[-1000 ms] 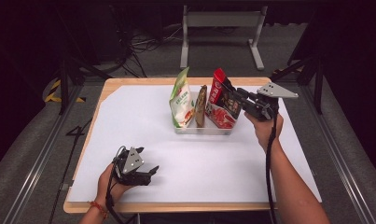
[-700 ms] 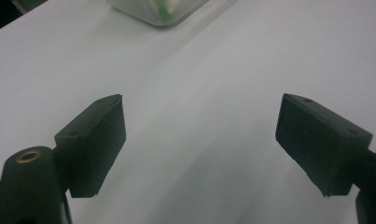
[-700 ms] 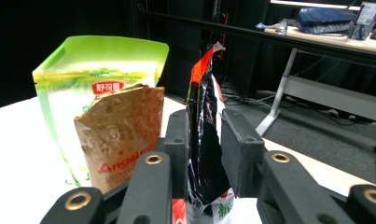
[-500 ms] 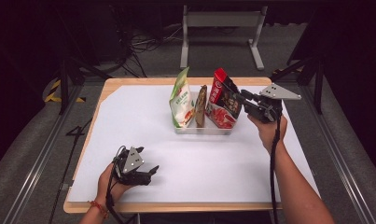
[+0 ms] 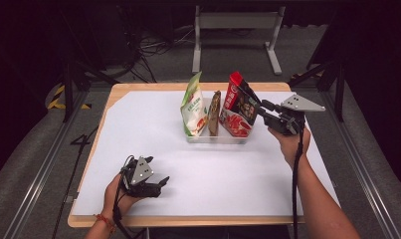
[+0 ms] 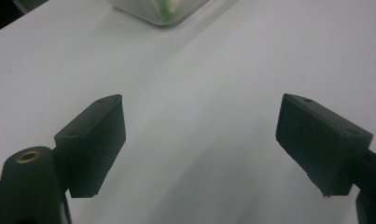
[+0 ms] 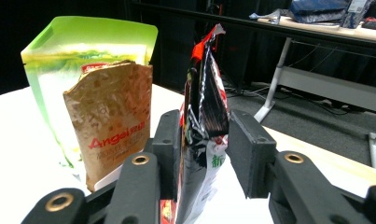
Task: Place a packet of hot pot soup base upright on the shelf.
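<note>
On the white table (image 5: 153,124) a clear tray (image 5: 215,138) holds three packets standing in a row: a green pouch (image 5: 194,105) at its left end, a brown packet (image 5: 215,113) in the middle, and a red bag (image 5: 238,107) at its right end, leaning toward the right. The right gripper (image 5: 257,106) reaches in level from the right side of the tray, at the red bag's upper edge. In the right gripper view the red bag (image 7: 204,135) stands between the two jaws; the jaws have just been opening, one pad lies against the bag while a gap shows at the other, so they no longer clamp it. Beyond it stand the brown packet (image 7: 112,121) and the green pouch (image 7: 83,60). The left gripper (image 5: 163,182) rests near the table's front-left edge, well apart from the tray, held low in the person's hand; in the left gripper view its jaws stand wide apart over bare white surface with nothing between them, and a corner of the tray (image 6: 162,11) shows at the top.
</note>
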Available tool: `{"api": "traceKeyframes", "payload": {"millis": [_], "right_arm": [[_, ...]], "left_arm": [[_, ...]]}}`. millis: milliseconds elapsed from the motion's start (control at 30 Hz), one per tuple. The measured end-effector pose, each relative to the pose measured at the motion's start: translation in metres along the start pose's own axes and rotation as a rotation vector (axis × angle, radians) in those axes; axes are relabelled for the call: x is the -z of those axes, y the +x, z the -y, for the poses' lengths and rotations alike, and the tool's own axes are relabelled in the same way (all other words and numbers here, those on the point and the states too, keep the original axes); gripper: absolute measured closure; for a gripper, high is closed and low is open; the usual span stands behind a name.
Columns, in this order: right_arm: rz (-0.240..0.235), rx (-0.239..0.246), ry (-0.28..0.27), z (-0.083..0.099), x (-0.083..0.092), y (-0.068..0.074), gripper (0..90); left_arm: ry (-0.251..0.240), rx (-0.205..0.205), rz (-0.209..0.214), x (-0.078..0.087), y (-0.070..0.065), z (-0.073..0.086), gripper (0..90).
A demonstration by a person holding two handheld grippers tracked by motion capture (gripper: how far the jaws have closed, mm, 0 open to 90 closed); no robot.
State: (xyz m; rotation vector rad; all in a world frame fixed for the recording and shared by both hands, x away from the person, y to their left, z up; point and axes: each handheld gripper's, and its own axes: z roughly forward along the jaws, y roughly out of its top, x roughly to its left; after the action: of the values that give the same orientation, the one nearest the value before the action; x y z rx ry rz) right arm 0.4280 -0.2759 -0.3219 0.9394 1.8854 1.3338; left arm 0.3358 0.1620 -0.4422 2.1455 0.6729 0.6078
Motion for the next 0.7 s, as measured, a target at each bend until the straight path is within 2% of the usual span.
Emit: {"api": "traceKeyframes", "payload": {"millis": [700], "right_arm": [[-0.004,0.014,0.033,0.015,0.005,0.006,44.9]], "left_arm": [[-0.002,0.002,0.003,0.001,0.000,0.000,16.6]]}}
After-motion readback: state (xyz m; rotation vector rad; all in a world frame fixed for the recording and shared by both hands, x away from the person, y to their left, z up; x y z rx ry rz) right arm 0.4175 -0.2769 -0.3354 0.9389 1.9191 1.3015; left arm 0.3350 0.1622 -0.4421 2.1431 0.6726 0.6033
